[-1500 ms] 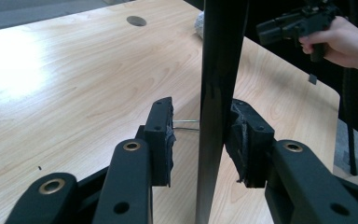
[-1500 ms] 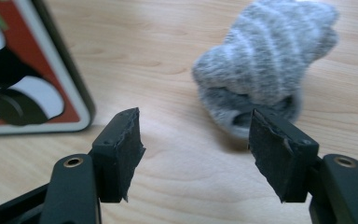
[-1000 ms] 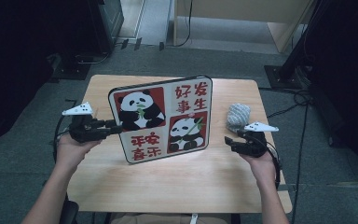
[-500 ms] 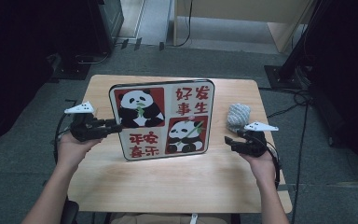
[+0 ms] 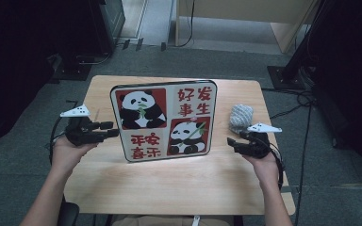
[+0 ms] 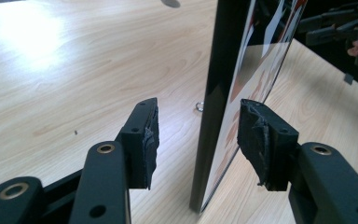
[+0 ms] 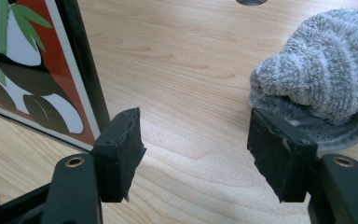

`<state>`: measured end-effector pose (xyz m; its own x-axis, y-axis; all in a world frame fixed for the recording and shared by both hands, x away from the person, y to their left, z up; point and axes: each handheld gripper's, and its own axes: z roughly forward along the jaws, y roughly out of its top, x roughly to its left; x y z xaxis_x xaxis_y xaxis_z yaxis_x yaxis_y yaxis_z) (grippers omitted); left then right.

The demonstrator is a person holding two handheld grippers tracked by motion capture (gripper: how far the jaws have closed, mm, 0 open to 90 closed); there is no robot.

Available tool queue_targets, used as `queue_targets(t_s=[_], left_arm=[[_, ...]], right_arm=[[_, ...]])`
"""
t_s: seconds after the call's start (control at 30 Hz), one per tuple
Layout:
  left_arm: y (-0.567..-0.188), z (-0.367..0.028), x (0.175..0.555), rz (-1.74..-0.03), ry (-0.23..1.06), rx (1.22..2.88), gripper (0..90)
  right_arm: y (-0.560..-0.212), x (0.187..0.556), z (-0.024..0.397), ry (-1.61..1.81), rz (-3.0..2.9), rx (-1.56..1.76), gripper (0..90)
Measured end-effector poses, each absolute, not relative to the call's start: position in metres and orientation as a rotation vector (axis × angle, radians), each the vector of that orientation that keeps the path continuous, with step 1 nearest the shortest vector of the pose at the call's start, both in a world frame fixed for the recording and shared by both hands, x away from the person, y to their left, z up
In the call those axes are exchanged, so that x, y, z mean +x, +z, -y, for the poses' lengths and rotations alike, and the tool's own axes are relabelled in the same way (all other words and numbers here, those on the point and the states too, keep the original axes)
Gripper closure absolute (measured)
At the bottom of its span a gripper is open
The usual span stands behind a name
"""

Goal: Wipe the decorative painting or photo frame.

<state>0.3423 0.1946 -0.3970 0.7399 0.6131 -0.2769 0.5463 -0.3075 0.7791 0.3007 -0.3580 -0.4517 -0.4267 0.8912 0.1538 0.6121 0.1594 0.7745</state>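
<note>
A black-edged picture frame (image 5: pixel 164 122) with two pandas and red characters stands upright in the middle of the wooden table (image 5: pixel 169 183). My left gripper (image 5: pixel 112 129) is at the frame's left edge. In the left gripper view the frame's edge (image 6: pixel 214 116) stands between the jaws of the left gripper (image 6: pixel 198 140), with a gap at each pad. Those jaws have just been opening. My right gripper (image 5: pixel 231 143) hovers open just right of the frame. In the right gripper view the right gripper (image 7: pixel 196 149) has only bare table between its jaws, with the frame (image 7: pixel 28 70) to its left.
A rolled grey cloth (image 5: pixel 240 117) lies on the table behind the right gripper, on a round pad in the right gripper view, cloth (image 7: pixel 317 70). Dark equipment and cables surround the table on the floor. The table's front half is bare wood.
The frame has gone from tilted to straight and upright. The left gripper's jaws have come off the frame's left edge. The right gripper has stayed put.
</note>
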Motion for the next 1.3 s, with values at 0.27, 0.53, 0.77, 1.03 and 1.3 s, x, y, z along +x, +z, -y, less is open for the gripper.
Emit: queue_targets(t_s=[0.27, 0.53, 0.77, 1.03, 1.3], left_arm=[[-0.403, -0.208, 0.341, -0.896, 0.118, 2.002, 43.9], [-0.416, -0.218, 0.345, -0.955, 0.149, 2.015, 39.6], [-0.427, -0.22, 0.352, -1.007, 0.17, 2.081, 40.6], [-0.434, -0.225, 0.356, -1.044, 0.176, 2.079, 39.6], [-0.437, -0.224, 0.359, -1.054, 0.19, 2.074, 38.1]], right_arm=[[-0.452, 0.302, 0.361, 1.149, -2.097, 1.449, 35.5], [-0.456, 0.302, 0.361, 1.125, -2.112, 1.411, 35.4], [-0.458, 0.303, 0.36, 1.131, -2.111, 1.396, 35.4], [-0.461, 0.305, 0.361, 1.124, -2.118, 1.407, 35.3], [-0.462, 0.305, 0.362, 1.124, -2.124, 1.411, 35.3]])
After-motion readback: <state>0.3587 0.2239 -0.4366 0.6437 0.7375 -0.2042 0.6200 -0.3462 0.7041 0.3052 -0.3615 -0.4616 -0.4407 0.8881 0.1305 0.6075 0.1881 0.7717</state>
